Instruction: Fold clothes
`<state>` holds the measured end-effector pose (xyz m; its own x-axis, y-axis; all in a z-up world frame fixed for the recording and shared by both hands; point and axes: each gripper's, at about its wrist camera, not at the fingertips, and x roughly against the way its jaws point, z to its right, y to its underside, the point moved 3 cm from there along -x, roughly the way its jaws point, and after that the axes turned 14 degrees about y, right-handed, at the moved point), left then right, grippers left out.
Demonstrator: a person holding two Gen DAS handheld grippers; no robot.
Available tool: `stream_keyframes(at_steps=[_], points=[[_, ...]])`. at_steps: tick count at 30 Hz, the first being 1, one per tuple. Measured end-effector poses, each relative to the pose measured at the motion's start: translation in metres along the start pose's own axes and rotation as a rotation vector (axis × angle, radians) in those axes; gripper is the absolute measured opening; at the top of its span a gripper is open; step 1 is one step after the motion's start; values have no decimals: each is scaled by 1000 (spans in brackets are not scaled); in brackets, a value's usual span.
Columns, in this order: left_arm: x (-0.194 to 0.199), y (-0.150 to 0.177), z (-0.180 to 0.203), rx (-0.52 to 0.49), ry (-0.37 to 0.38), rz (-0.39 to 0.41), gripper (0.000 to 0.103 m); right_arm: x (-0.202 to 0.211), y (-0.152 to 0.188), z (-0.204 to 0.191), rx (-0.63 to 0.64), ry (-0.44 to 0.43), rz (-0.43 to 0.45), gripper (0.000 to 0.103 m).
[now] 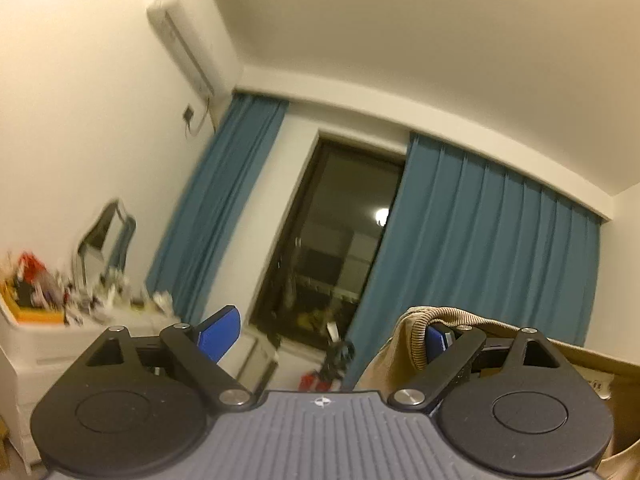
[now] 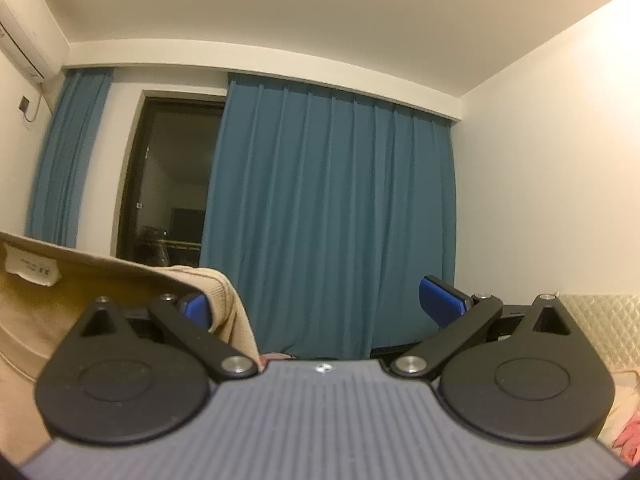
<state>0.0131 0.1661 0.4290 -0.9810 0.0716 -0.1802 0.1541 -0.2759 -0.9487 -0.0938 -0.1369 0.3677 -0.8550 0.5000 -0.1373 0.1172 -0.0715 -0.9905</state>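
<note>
Both cameras tilt up toward blue curtains (image 2: 328,208) and a dark window (image 1: 340,240). The left gripper (image 1: 332,336) stands with its jaws spread wide; a tan garment (image 1: 416,340) with a ribbed edge hangs draped over its right finger only — nothing pinched. The right gripper (image 2: 324,304) is spread wide too; the same garment (image 2: 80,280), white label showing, drapes over its left finger and stretches off to the left; an air conditioner (image 1: 188,36) hangs high on the wall.
</note>
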Motion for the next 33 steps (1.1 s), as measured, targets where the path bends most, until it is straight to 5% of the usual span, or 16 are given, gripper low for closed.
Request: stream_keyframes(at_steps=[8, 14, 23, 28, 33], points=[[-94, 79, -45, 6, -41, -104, 93, -92, 65, -54, 25, 0, -95, 103], [-234, 165, -75, -34, -115, -196, 96, -215, 148, -131, 42, -62, -185, 103], [-430, 410, -177, 18, -162, -504, 96, -390, 376, -241, 34, -173, -455, 103], [-465, 530, -232, 8, -176, -757, 95, -422, 500, -283, 127, -251, -693, 103], [-456, 556, -255, 9, -139, -849, 98, -409, 529, -301, 203, -340, -783, 103]])
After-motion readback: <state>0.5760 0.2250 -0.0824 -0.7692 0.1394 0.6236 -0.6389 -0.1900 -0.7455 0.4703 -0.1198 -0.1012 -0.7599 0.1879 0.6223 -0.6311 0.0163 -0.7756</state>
